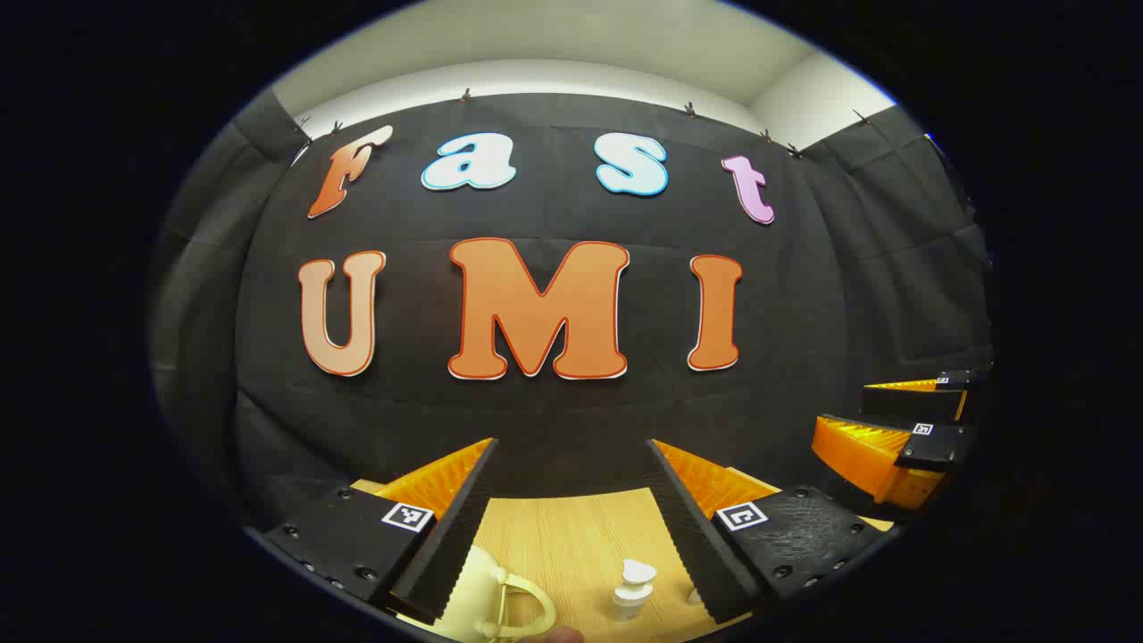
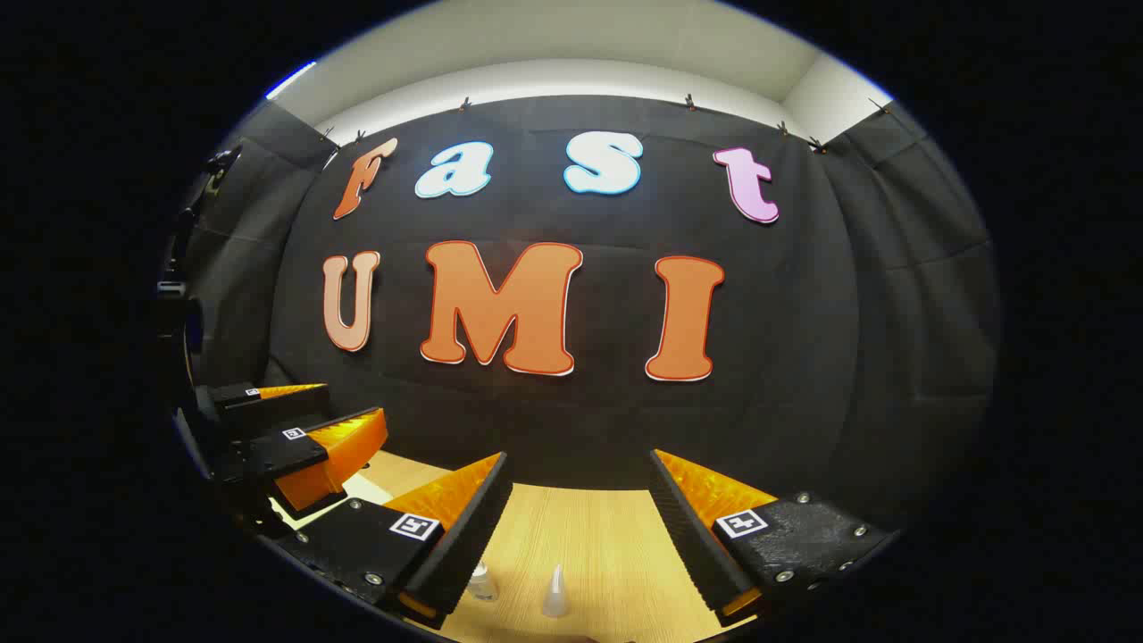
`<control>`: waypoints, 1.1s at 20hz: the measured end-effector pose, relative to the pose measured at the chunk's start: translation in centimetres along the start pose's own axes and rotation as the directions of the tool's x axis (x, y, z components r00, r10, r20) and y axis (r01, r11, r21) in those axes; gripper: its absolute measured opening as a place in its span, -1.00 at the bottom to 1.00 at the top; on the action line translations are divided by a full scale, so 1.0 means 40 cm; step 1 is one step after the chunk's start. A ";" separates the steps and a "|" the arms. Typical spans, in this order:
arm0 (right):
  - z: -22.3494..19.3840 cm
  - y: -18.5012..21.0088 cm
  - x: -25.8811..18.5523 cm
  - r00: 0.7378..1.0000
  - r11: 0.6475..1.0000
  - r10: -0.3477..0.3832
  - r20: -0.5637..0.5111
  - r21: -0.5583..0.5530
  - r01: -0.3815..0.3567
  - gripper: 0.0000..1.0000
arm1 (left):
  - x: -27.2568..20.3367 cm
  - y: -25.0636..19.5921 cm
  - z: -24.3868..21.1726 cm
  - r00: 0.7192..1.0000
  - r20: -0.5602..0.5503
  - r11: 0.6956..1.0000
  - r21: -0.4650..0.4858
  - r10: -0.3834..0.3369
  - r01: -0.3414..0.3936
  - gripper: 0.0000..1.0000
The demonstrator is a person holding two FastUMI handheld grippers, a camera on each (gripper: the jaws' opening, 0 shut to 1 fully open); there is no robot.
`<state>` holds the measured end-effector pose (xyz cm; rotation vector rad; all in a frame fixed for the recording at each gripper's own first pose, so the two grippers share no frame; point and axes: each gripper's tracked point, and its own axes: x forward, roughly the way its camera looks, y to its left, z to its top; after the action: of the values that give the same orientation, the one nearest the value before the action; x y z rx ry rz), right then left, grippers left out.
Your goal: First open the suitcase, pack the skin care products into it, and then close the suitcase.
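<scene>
Left gripper (image 1: 571, 464) fingers wide above the pale wooden surface (image 1: 571, 536), a cream handled suitcase (image 1: 487, 594) and white pump bottle (image 1: 632, 589) below; right gripper (image 2: 580, 478) fingers wide over a small clear cone-capped bottle (image 2: 555, 594).

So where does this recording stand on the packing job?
Nothing looks done. The left gripper and right gripper are both open, empty and raised over the wooden table. A white pump bottle and a clear cone-capped bottle stand unpacked. Opening the suitcase, packing and closing remain.

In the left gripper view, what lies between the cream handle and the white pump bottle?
Bare light wooden table lies between the cream suitcase handle and the white pump bottle.
</scene>
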<state>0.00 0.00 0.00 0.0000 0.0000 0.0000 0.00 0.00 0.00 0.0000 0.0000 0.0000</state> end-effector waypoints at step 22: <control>-0.023 -0.013 -0.010 0.998 0.998 0.062 -0.013 0.009 -0.061 0.94 | -0.017 -0.025 0.018 0.998 0.019 0.998 0.028 0.063 -0.063 1.00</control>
<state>-0.41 -0.52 -0.94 0.0090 0.0131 0.0615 -0.68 -0.99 0.73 0.0286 -0.0186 0.0632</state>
